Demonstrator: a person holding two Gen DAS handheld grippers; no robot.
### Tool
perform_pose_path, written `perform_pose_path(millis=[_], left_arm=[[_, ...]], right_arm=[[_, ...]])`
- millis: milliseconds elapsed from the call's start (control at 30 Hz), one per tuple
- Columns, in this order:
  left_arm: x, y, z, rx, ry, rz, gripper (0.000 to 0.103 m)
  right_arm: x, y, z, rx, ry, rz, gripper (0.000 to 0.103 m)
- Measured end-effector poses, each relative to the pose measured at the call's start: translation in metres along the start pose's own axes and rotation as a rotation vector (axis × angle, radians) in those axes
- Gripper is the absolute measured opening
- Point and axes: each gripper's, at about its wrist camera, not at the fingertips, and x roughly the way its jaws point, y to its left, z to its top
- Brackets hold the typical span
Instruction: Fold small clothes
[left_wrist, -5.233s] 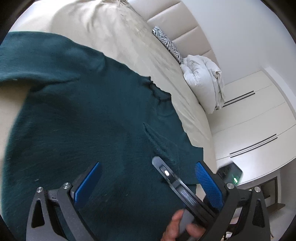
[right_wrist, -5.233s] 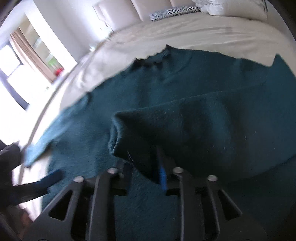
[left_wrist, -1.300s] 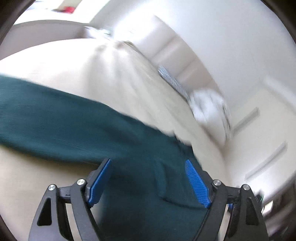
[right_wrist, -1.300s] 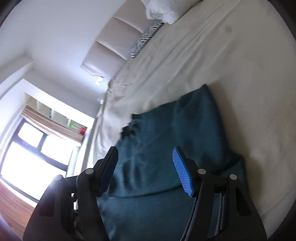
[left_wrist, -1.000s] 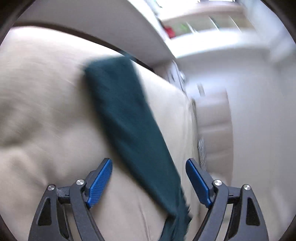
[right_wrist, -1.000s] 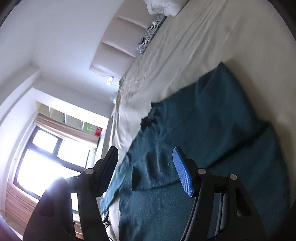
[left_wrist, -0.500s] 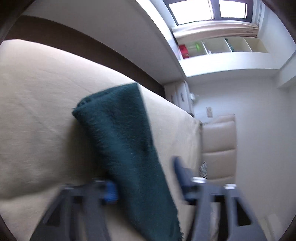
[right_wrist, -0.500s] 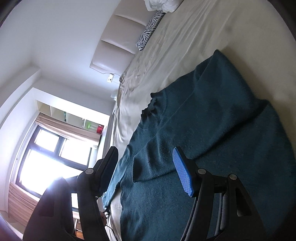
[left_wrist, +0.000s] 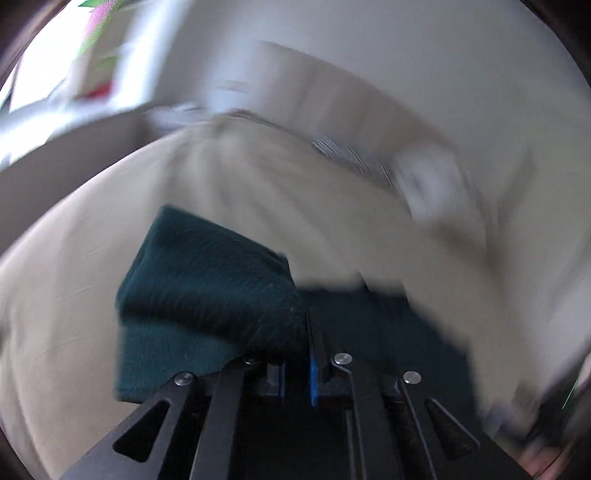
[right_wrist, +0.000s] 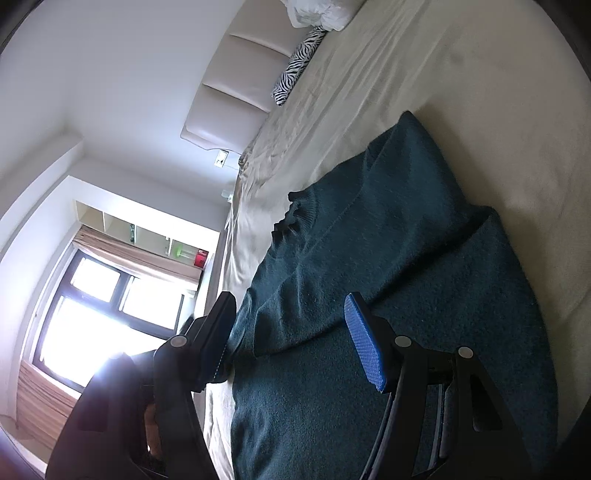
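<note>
Dark teal fuzzy knit sweater (right_wrist: 388, 295) lies on the cream bedsheet (right_wrist: 480, 92) of the bed, body spread flat, ribbed neckline (right_wrist: 291, 218) toward the padded beige headboard (right_wrist: 236, 85). One sleeve already folded in across the chest, making a diagonal ridge over the body. Far side edge folded in too, straight line along the sheet.

Left wrist view is motion-blurred. Left gripper (left_wrist: 295, 369) has its blue-padded fingers pressed nearly together, pinching a thick fold of the same teal sweater (left_wrist: 207, 295); the fabric bunches right at the fingertips and hangs off to the left, raised above the sheet (left_wrist: 55, 295). More teal fabric lies dark and flat behind the gripper on the right.

Right gripper (right_wrist: 291, 339) is spread wide, holding nothing, blue ribbed pad (right_wrist: 364, 343) on the right finger visible. It hovers over the lower part of the sweater; cannot tell whether the fingertips touch the knit.

Zebra-print pillow (right_wrist: 299, 62) and white bunched duvet (right_wrist: 321, 13) sit near the headboard, well apart from the sweater. Bright window (right_wrist: 92, 317) at the left.
</note>
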Motion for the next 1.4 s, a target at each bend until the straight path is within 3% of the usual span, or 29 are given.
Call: perform_pose_path(millis=[67, 133, 200, 300, 400, 433, 500, 600, 700, 867, 933, 1000, 1033, 1200, 1400], left_arm=[[0.022, -0.055, -0.032, 0.170, 0.044, 0.026, 0.010], [0.048, -0.088, -0.065, 0.272, 0.094, 0.064, 0.011], [0.061, -0.094, -0.090, 0.284, 0.141, 0.089, 0.013], [0.070, -0.091, -0.104, 0.262, 0.178, 0.053, 0.020], [0.066, -0.091, -0.099, 0.271, 0.159, 0.025, 0.057], [0.061, -0.087, -0.104, 0.276, 0.147, 0.033, 0.059], [0.055, -0.082, -0.108, 0.257, 0.143, 0.023, 0.060], [0.049, -0.067, -0.110, 0.207, 0.138, 0.007, 0.062], [0.052, -0.060, -0.115, 0.185, 0.158, 0.003, 0.062], [0.055, -0.057, -0.113, 0.138, 0.148, -0.006, 0.062], [0.054, -0.055, -0.113, 0.119, 0.146, -0.013, 0.062], [0.052, -0.054, -0.114, 0.109, 0.146, -0.024, 0.062], [0.049, -0.054, -0.114, 0.104, 0.147, -0.031, 0.062], [0.026, -0.045, -0.121, 0.074, 0.123, -0.076, 0.072], [0.015, -0.032, -0.139, 0.038, 0.149, -0.080, 0.073]], right_arm=[[0.009, -0.002, 0.000, 0.010, 0.027, 0.000, 0.061], [0.020, -0.001, -0.001, 0.002, 0.066, -0.018, 0.061], [0.038, 0.005, -0.003, -0.028, 0.128, -0.051, 0.061], [0.066, 0.013, -0.005, -0.058, 0.204, -0.076, 0.061], [0.099, 0.022, -0.006, -0.065, 0.254, -0.072, 0.062], [0.114, 0.025, -0.006, -0.059, 0.279, -0.066, 0.062], [0.139, 0.029, -0.008, -0.056, 0.322, -0.093, 0.063], [0.170, 0.030, -0.019, -0.064, 0.366, -0.203, 0.063], [0.174, 0.039, -0.026, -0.066, 0.354, -0.202, 0.062], [0.170, 0.046, -0.045, -0.027, 0.423, -0.184, 0.056], [0.173, 0.040, -0.050, 0.008, 0.450, -0.168, 0.043], [0.178, 0.040, -0.052, -0.041, 0.458, -0.212, 0.014], [0.179, 0.041, -0.052, -0.059, 0.457, -0.221, 0.007], [0.170, 0.086, -0.030, -0.273, 0.392, -0.239, 0.006], [0.168, 0.099, 0.018, -0.429, 0.347, -0.364, 0.006]])
